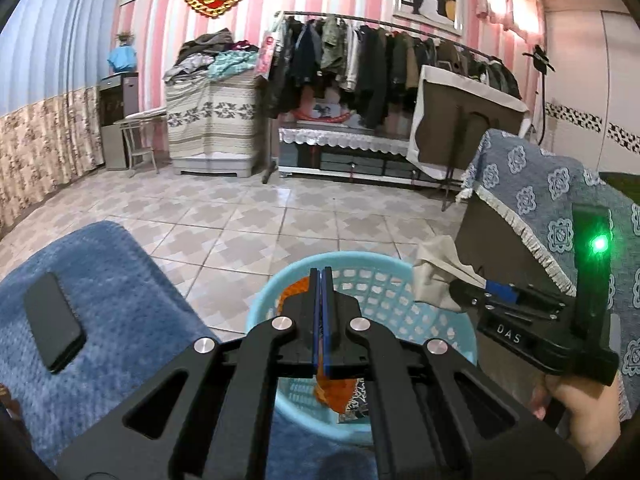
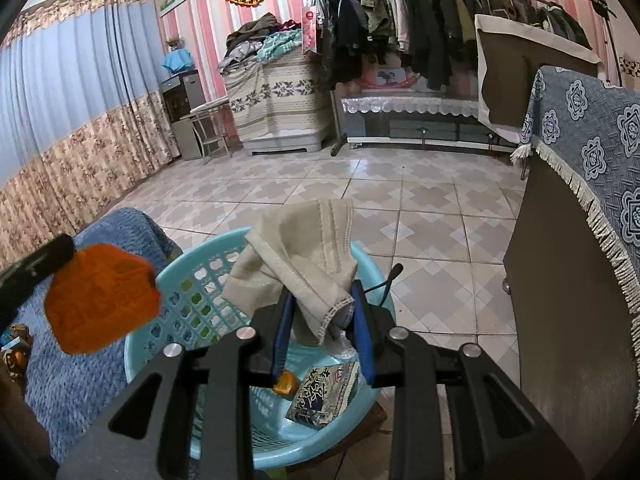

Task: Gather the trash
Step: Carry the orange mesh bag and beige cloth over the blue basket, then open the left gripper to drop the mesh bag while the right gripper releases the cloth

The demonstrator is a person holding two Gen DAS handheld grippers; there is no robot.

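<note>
The left gripper [image 1: 321,276] is clenched tight on an orange wrapper [image 2: 100,296], holding it at the basket's 9 o'clock edge. The right gripper [image 2: 322,304] grasps a beige cloth mask [image 2: 296,256] between its fingers, above the light blue basket [image 2: 180,300]. Inside the basket lie a printed packet [image 2: 324,394] and a small orange bit [image 2: 286,384]. A black phone [image 1: 54,322] rests on the blue blanket [image 1: 132,280], at 9 o'clock from the basket.
</note>
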